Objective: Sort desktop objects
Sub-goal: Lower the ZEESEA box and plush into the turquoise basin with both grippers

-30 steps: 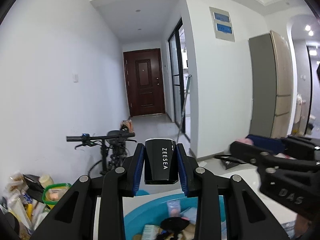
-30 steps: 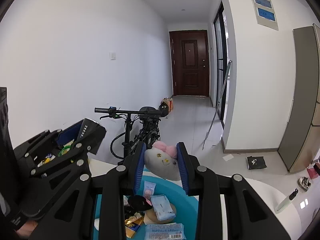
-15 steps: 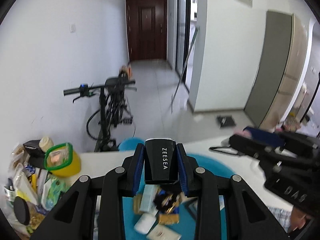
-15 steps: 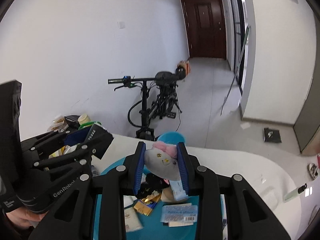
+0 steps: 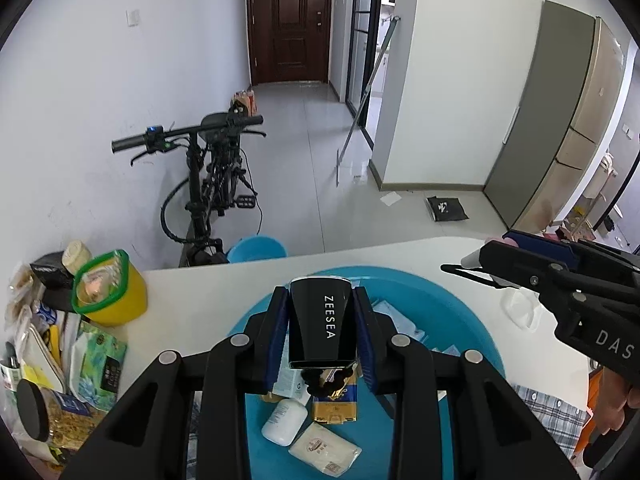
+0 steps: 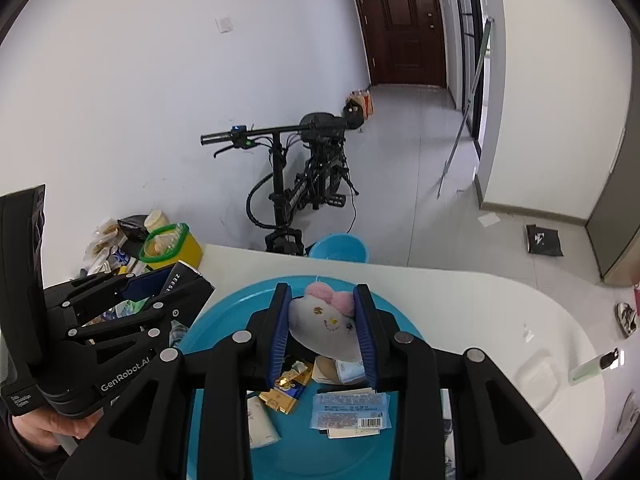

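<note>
My left gripper [image 5: 322, 334] is shut on a black ZEESEA box [image 5: 322, 326] and holds it above a blue basin [image 5: 460, 316] on the white table. My right gripper [image 6: 323, 334] is shut on a grey plush cat head with a pink bow [image 6: 326, 326], also over the blue basin [image 6: 224, 316]. Small packets, a white bottle [image 5: 285, 421] and a gold wrapper [image 6: 282, 396] lie in the basin. The right gripper [image 5: 560, 280] shows at the right of the left wrist view. The left gripper with its box [image 6: 182, 284] shows at the left of the right wrist view.
A yellow tub with a green rim [image 5: 110, 294] and a heap of snack packets [image 5: 48, 352] stand on the table's left. A pen [image 6: 594, 364] lies at the right edge. Beyond the table are a blue bucket [image 6: 340, 247] and a bicycle [image 5: 208, 184].
Both grippers have tipped downward and moved over the basin, each still holding its object. The view has swung from the hallway and ceiling down onto the table and basin contents.
</note>
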### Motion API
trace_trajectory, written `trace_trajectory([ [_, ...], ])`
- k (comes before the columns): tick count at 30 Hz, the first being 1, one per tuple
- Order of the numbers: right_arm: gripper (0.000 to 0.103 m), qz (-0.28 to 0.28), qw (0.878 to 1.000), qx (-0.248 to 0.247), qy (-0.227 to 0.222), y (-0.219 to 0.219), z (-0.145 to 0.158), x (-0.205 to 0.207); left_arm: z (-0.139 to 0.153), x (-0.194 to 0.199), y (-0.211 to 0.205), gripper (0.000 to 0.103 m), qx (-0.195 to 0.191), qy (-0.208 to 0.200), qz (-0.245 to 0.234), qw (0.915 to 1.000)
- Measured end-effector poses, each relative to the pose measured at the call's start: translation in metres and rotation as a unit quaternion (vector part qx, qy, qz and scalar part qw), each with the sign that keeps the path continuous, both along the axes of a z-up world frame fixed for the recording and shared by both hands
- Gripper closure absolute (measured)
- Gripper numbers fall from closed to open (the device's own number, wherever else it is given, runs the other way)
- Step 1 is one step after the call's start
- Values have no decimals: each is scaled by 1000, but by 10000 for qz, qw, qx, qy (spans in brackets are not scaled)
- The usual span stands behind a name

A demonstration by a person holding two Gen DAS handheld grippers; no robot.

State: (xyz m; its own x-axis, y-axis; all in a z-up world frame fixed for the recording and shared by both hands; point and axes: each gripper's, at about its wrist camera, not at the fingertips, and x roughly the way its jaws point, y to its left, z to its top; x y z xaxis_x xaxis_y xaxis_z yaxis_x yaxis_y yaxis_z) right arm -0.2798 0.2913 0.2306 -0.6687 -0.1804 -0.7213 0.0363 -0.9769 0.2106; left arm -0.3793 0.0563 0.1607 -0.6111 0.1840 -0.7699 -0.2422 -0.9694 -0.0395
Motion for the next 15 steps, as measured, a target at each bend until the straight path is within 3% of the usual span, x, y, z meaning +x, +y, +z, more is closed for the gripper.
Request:
trace_trajectory([
  [15,73,-76,9980,55,-627,7,-78,-28,-91,-21,-4,69,23,-722,39,9974],
])
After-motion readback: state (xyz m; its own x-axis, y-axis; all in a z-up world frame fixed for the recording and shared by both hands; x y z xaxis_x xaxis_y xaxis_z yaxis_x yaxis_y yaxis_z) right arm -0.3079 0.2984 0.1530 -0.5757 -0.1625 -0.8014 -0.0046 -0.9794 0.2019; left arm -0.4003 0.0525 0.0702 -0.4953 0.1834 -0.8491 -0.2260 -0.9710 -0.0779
